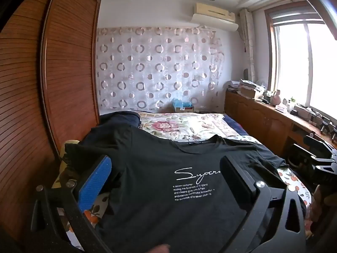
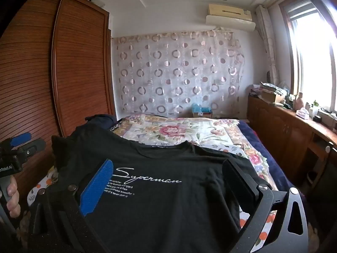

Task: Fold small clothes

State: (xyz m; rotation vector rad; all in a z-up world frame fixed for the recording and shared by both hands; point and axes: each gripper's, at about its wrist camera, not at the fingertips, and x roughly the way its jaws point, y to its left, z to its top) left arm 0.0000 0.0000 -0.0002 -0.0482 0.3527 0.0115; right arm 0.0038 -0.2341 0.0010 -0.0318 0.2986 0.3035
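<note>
A black T-shirt [image 1: 147,179] with white "Superman" print lies spread face up on the bed, collar toward the far end; it also shows in the right wrist view [image 2: 160,200]. My left gripper [image 1: 166,164] hovers open over the shirt's chest, its blue pad [image 1: 96,181] near the shirt's left side. My right gripper [image 2: 168,168] is open over the shirt as well, blue pad [image 2: 99,185] beside the print. The left gripper's body [image 2: 16,154] shows at the left edge of the right wrist view, and the right gripper's body [image 1: 316,158] shows at the right edge of the left wrist view.
The bed [image 1: 189,126] has a floral cover. A dark garment [image 1: 120,118] lies at the far left of the bed. A tall wooden wardrobe [image 1: 52,73] stands on the left. A cluttered wooden sideboard [image 1: 273,113] runs under the window on the right.
</note>
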